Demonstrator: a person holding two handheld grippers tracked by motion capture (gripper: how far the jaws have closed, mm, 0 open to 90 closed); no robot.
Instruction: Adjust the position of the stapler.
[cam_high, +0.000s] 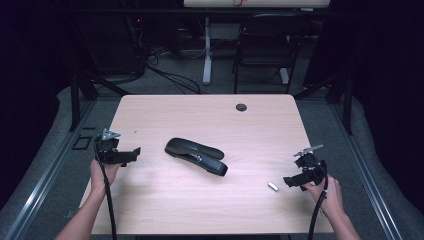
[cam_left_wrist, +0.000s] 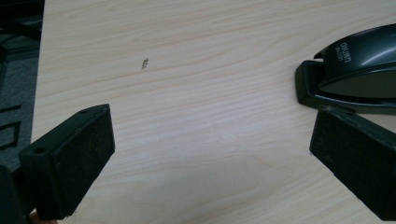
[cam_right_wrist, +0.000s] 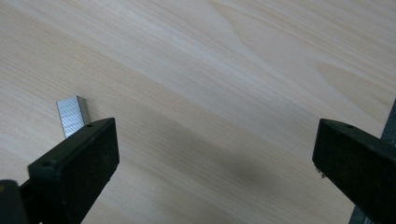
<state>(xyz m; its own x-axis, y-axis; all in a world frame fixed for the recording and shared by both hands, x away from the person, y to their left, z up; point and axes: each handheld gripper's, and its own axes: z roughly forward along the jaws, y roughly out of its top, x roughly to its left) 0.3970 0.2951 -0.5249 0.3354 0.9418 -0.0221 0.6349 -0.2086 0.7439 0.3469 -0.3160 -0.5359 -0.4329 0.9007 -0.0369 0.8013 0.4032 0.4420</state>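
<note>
A black stapler (cam_high: 196, 156) lies shut in the middle of the light wooden table (cam_high: 210, 120), slanting from upper left to lower right. Its rounded end (cam_left_wrist: 355, 70) shows past the right jaw in the left gripper view. A small silver strip of staples (cam_high: 272, 186) lies near the table's right front; the same strip (cam_right_wrist: 72, 115) peeks out just beyond the left jaw in the right gripper view. My left gripper (cam_high: 131, 153) hovers open at the table's left edge, its jaws empty. My right gripper (cam_high: 294, 181) stands open near the right edge, a little right of the staples, holding nothing.
A dark cable hole (cam_high: 241, 107) sits near the table's far edge. A small dark mark (cam_left_wrist: 144, 63) dots the wood on the left. Beyond the table stand a black chair (cam_high: 265, 47) and a white desk leg (cam_high: 207, 55) on grey carpet.
</note>
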